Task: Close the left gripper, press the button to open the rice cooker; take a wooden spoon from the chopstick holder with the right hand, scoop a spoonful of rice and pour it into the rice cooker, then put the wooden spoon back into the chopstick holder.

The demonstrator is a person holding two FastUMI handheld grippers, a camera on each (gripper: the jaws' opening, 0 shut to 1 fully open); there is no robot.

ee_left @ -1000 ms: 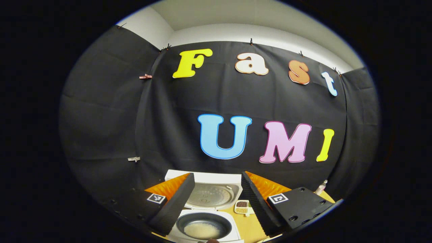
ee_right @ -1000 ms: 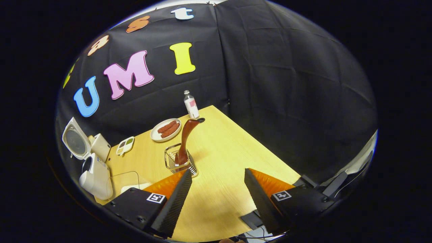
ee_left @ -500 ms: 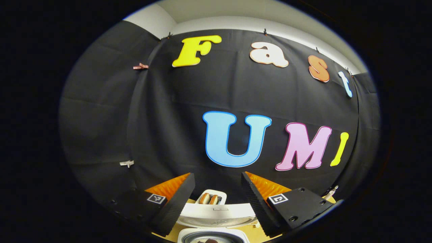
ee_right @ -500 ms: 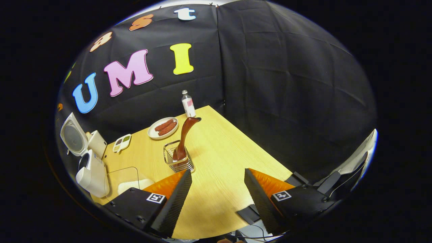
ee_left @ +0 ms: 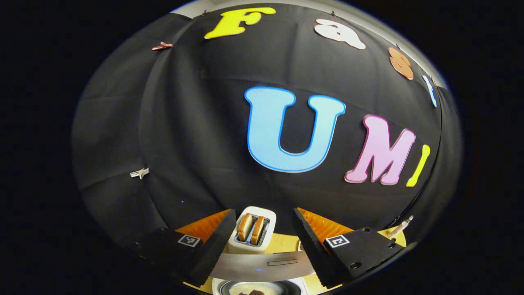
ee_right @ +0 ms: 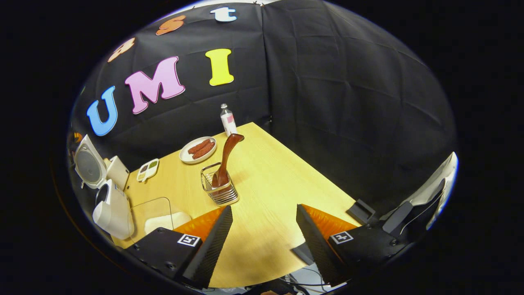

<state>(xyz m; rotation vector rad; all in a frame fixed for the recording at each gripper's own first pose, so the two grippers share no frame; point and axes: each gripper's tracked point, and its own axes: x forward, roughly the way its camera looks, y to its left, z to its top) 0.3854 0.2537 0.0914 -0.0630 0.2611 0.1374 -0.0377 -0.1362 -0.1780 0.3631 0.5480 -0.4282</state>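
A white rice cooker (ee_right: pixel 110 209) stands at the left edge of the pale wooden counter (ee_right: pixel 270 184) in the right gripper view, its lid (ee_right: pixel 87 164) swung up and open. In the left gripper view the rim of the cooker's dark inner pot (ee_left: pixel 258 288) sits at the very bottom with pale rice inside, and the raised lid (ee_left: pixel 262 264) crosses just above it. The wooden spoon (ee_right: pixel 226 157) stands in the wire chopstick holder (ee_right: pixel 220 189) near the middle of the counter, bowl down, its dark brown handle leaning up and to the right. A clear container (ee_right: pixel 157 215) with white contents stands between the cooker and the holder, close to the front edge. Farther back lie a small divided dish (ee_right: pixel 147 169), a white plate (ee_right: pixel 198 150) of sausages and a small bottle (ee_right: pixel 228 121) near the cloth wall. A white toaster (ee_left: pixel 252 230) holding two slices of bread stands behind the cooker. The right claw (ee_right: pixel 264 237) hangs above the near part of the counter, released, its jaws spread wide and holding nothing, well apart from the holder. The left claw (ee_left: pixel 264 241) is above the open cooker, also released and empty, with the toaster seen between its fingers.
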